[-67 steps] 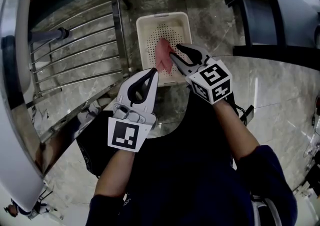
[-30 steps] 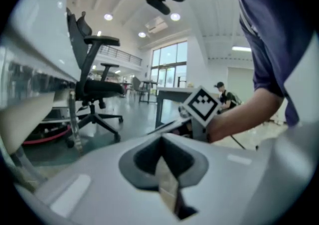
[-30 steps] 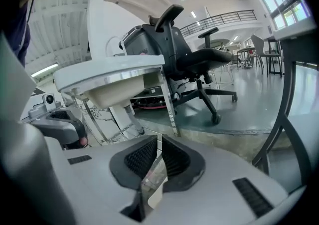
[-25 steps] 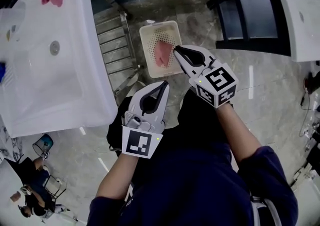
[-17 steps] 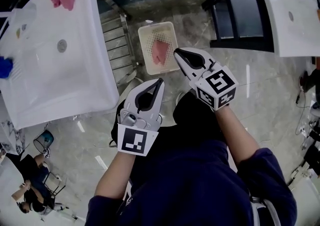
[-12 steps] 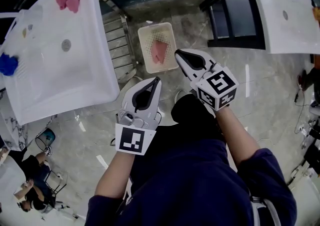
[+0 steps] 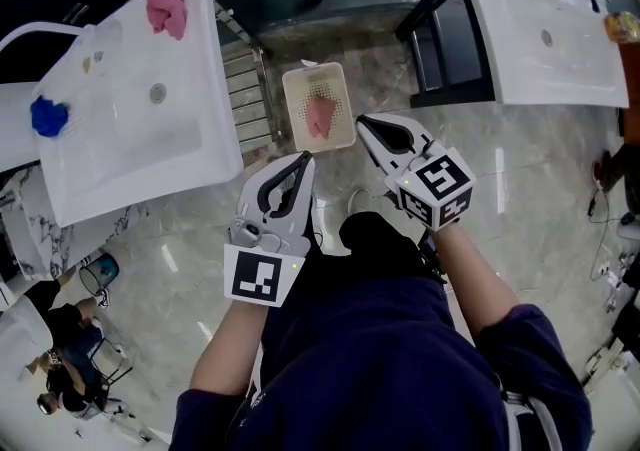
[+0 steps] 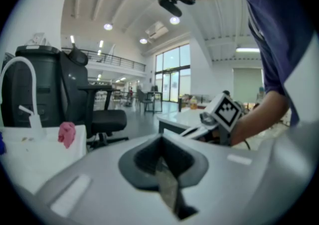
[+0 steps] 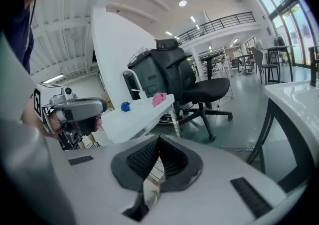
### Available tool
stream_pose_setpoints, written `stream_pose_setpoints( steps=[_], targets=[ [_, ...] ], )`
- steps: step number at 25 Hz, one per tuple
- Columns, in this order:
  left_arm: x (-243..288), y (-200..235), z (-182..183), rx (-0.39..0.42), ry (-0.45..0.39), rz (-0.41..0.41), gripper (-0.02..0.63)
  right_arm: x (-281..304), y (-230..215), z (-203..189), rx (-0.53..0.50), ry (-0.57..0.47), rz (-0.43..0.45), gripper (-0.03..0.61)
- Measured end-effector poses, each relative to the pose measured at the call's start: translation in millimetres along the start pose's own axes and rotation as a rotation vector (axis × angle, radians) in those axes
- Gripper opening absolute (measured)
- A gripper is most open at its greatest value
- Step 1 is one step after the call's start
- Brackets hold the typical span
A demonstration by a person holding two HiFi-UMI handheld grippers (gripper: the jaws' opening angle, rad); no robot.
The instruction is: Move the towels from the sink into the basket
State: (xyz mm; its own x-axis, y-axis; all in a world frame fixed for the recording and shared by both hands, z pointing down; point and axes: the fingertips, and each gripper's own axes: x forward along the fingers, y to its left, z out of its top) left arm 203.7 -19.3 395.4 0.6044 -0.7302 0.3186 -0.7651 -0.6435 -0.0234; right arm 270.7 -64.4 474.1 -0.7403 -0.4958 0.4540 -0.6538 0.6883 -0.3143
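A white sink (image 7: 130,144) stands at the left, with a pink towel (image 7: 166,2) at its far end and a blue towel (image 7: 47,116) on its left side. On the floor below, the cream basket (image 7: 291,109) holds another pink towel (image 7: 318,117). My left gripper (image 7: 303,159) is shut and empty, held high beside the sink's near corner. My right gripper (image 7: 363,123) is shut too; its jaws have just closed the last bit with nothing between them. The right gripper view shows the sink (image 9: 139,115) with its pink towel (image 9: 159,99) and blue towel (image 9: 125,106).
A second white sink (image 7: 540,29) on a black frame (image 7: 440,39) stands at the upper right. A metal rack (image 7: 245,89) sits under the left sink. A black office chair (image 9: 199,89) is behind it. People sit at the lower left (image 7: 50,339).
Both grippers have risen from just above the basket to sink height. The basket with its pink towel now lies far below, and the sink top with two towels has come into view.
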Motion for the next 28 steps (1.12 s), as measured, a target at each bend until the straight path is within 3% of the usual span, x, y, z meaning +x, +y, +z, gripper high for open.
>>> stream_pose_setpoints(
  steps=[3, 16, 28],
  targets=[
    [-8, -8, 22, -0.035, -0.031, 0.042, 0.003, -23, 1, 5, -0.021, -0.01, 0.005, 0.009],
    [-68, -53, 91, -0.011, -0.097, 0.168, 0.003, -101, 41, 37, -0.072, -0.074, 0.06, 0.009],
    [-142, -41, 106, -0.001, -0.151, 0.225, 0.003, -109, 105, 44, -0.119, -0.071, 0.078, 0.009]
  ],
)
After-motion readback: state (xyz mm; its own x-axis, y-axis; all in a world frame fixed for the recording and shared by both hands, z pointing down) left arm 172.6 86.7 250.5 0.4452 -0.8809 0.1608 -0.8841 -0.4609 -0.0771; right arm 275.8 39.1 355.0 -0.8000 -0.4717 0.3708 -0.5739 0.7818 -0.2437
